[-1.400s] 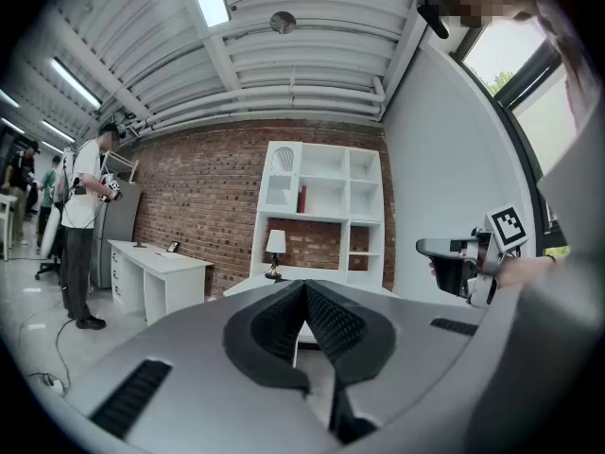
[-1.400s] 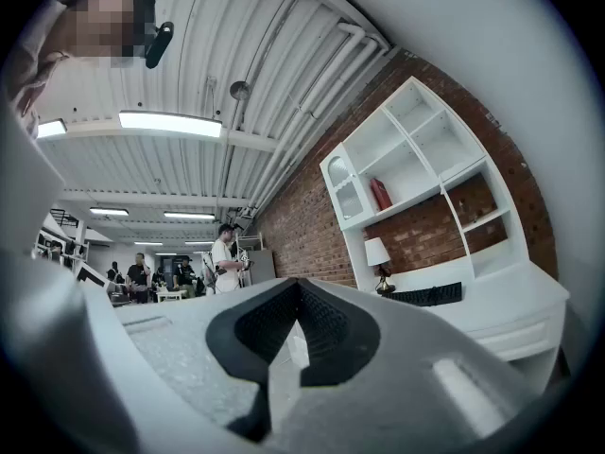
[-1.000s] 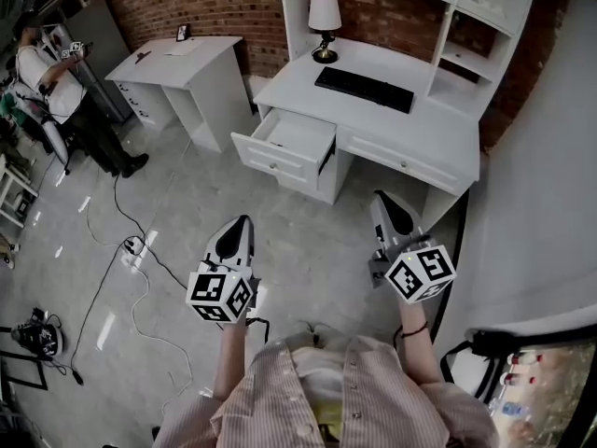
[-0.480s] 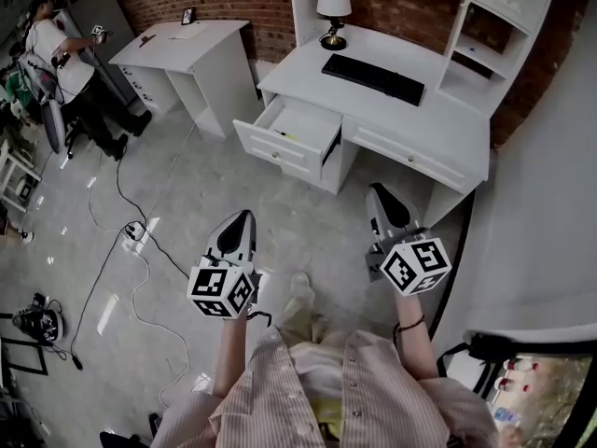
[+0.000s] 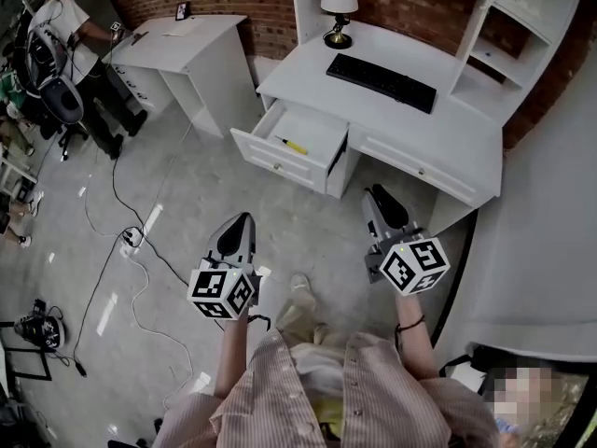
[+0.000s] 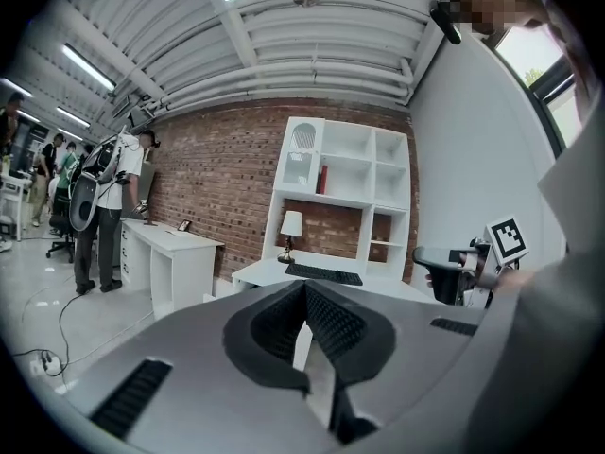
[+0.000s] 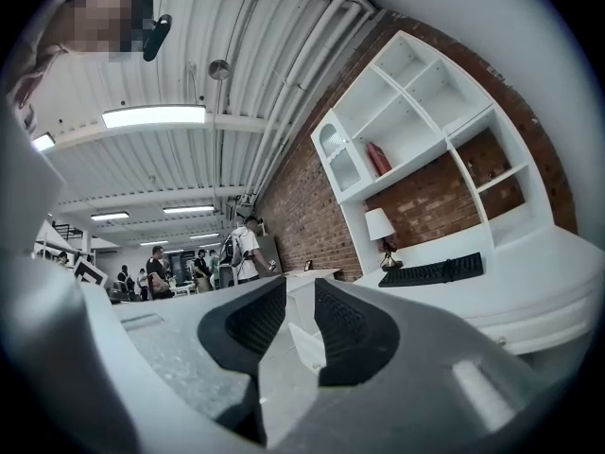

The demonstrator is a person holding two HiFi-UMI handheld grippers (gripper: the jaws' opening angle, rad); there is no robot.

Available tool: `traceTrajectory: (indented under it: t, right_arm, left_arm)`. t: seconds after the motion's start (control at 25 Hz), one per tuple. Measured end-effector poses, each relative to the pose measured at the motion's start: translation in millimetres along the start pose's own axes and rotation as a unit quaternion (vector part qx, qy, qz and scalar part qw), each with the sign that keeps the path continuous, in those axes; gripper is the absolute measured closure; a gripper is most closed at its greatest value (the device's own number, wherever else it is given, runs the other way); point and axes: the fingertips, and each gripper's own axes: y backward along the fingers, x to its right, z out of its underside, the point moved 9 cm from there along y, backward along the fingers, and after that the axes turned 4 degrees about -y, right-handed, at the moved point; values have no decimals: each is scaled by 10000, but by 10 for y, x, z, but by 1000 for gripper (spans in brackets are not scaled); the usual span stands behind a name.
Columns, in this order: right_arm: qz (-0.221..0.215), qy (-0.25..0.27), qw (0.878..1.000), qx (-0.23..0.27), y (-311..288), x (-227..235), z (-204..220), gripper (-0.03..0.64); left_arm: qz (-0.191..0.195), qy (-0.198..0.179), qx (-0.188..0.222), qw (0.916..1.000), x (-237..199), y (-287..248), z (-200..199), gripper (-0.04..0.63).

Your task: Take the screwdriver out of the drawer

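Note:
The white desk's (image 5: pixel 438 138) left drawer (image 5: pixel 280 161) stands pulled out. A yellow-handled screwdriver (image 5: pixel 292 145) lies inside it on the drawer floor. Both grippers hover over the floor in front of the desk, well short of the drawer. My left gripper (image 5: pixel 242 220) points at the drawer, and in the left gripper view its pads (image 6: pixel 304 291) meet at the tips with nothing held. My right gripper (image 5: pixel 376 197) is to the right, below the closed right drawer. Its jaws (image 7: pixel 301 291) are opening, with a clear gap and nothing between them.
A black keyboard (image 5: pixel 381 82) and a lamp (image 5: pixel 339 3) sit on the desk under white shelves. A second white desk (image 5: pixel 182 49) stands to the left, with a person (image 5: pixel 65 26) beside it. Cables and a power strip (image 5: pixel 131 241) lie on the floor at left.
The desk and open drawer have drawn closer, and the yellow screwdriver inside the drawer now shows clearly. Both grippers have moved forward towards the desk.

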Motion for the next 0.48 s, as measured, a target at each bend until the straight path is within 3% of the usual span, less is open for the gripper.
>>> traceTrajectory:
  t: [0.48]
  right_arm:
    - [366, -244, 9985, -338, -1241, 409, 87, 499]
  left_arm:
    - [-7, 215, -319, 9993, -847, -994, -76, 595]
